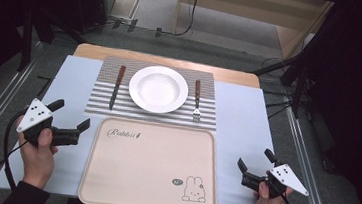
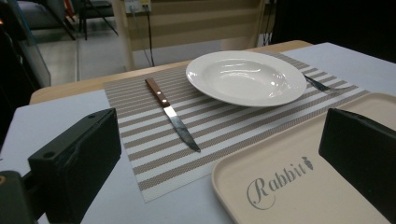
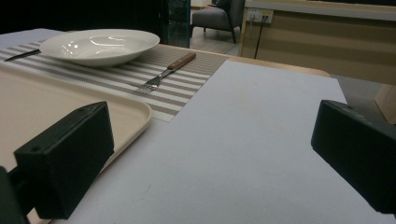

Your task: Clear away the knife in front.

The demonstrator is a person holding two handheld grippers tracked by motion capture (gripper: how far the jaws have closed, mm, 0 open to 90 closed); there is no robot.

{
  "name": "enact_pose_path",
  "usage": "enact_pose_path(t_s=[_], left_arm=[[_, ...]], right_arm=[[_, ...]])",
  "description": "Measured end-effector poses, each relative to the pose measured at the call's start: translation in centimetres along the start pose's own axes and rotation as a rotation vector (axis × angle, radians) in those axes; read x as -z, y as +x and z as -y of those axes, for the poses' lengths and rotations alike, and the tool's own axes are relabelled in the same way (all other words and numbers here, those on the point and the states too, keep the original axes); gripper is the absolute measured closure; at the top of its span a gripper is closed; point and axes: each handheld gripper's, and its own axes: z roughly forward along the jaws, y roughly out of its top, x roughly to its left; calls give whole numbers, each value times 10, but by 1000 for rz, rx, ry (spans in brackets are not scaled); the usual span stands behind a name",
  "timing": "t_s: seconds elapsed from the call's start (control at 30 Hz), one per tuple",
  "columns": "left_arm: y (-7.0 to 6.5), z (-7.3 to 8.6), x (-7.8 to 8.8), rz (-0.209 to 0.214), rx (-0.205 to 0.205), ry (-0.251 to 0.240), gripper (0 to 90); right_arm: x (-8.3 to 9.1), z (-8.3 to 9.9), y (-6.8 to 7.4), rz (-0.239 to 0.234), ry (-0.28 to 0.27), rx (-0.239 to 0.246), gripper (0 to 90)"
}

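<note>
A white bowl-like plate (image 1: 158, 89) (image 2: 245, 77) (image 3: 99, 45) sits mid striped placemat (image 1: 150, 110). Left of it lies a wooden-handled knife (image 1: 116, 86) (image 2: 171, 113), right of it a wooden-handled fork (image 1: 196, 101) (image 3: 168, 71). In front of the mat lies an empty beige tray (image 1: 150, 167) (image 2: 299, 186) (image 3: 42, 107) printed with "Rabbit" and a bunny. My left gripper (image 1: 70, 115) (image 2: 219, 163) rests open at the tray's left, holding nothing. At the tray's right, my right gripper (image 1: 255, 159) (image 3: 210, 158) is open over bare white table, also holding nothing.
The white tabletop (image 1: 240, 118) ends in a wooden strip (image 1: 168, 60) at the far side. Metal rails (image 1: 304, 154) run along both table sides. Cables and dark stands sit on the floor beyond.
</note>
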Motion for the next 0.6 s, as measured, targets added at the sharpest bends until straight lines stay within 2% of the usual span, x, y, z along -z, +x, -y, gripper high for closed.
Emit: enact_pose_path(t_s=[0.2,0.4,0.6], left_arm=[[-3,-6,-14,14,7,-1,0],[-7,-10,-31,28,-4,25,0],[-5,-15,-40,38,5,28,0]], right_arm=[[0,0,0,-5,-2,-3,0],[0,0,0,-9,-2,-2,0],[0,0,0,-8,1,2,0]])
